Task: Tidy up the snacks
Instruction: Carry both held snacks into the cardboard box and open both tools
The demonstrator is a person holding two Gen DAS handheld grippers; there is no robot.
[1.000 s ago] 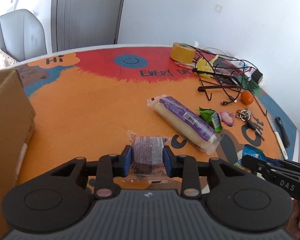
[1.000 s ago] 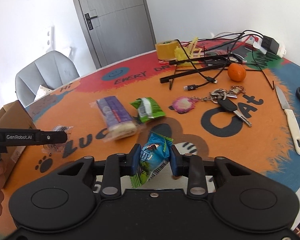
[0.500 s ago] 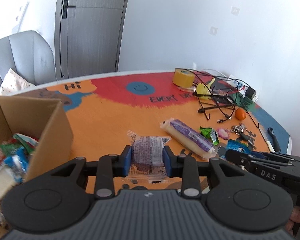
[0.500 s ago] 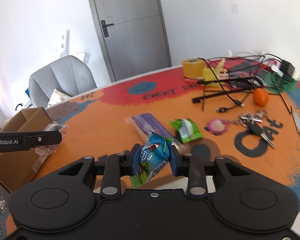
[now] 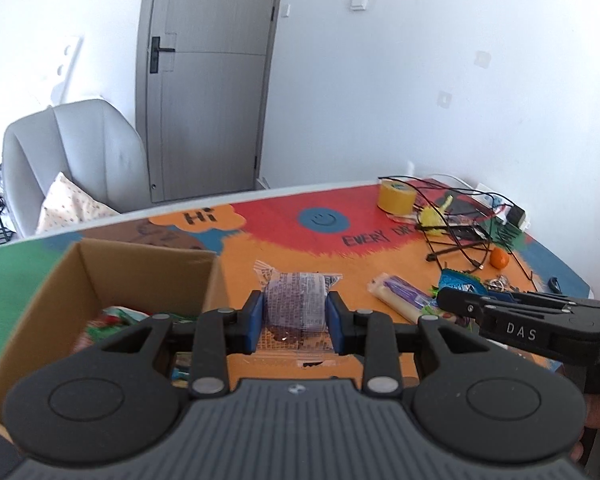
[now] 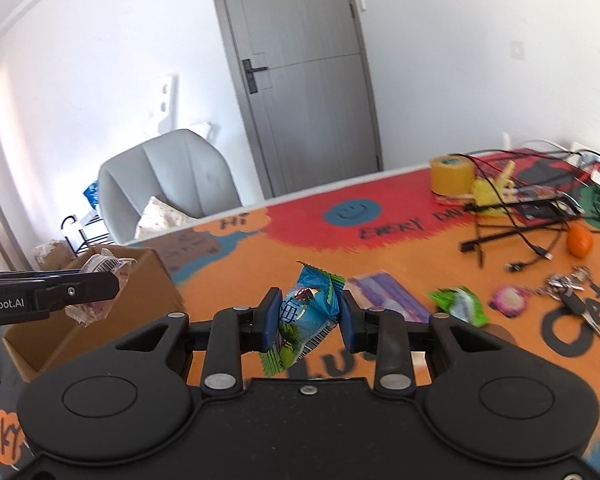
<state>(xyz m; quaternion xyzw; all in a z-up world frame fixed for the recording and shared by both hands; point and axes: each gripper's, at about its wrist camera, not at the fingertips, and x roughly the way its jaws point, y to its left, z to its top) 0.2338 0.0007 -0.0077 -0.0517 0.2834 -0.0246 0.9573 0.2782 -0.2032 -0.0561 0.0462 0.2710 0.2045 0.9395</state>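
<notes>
My left gripper (image 5: 295,314) is shut on a clear-wrapped brown snack (image 5: 296,304), held in the air just right of the open cardboard box (image 5: 100,268), which holds several snack packs. My right gripper (image 6: 310,316) is shut on a blue and green snack packet (image 6: 306,314), raised above the table. From the right wrist view the left gripper (image 6: 114,286) with its snack hangs over the box (image 6: 112,316). A long purple-wrapped snack (image 5: 404,294) and a small green packet (image 6: 460,304) lie on the orange table (image 5: 340,256).
At the table's far right lie a yellow tape roll (image 5: 396,198), tangled black cables (image 5: 456,236), an orange fruit (image 6: 579,240), keys (image 6: 572,292) and a pink tag (image 6: 508,298). A grey chair (image 5: 80,160) with a cushion stands behind the table, before a grey door (image 5: 208,80).
Both grippers have risen and swung left toward the cardboard box, each still holding its snack. The box's open top and its contents have come into the left wrist view.
</notes>
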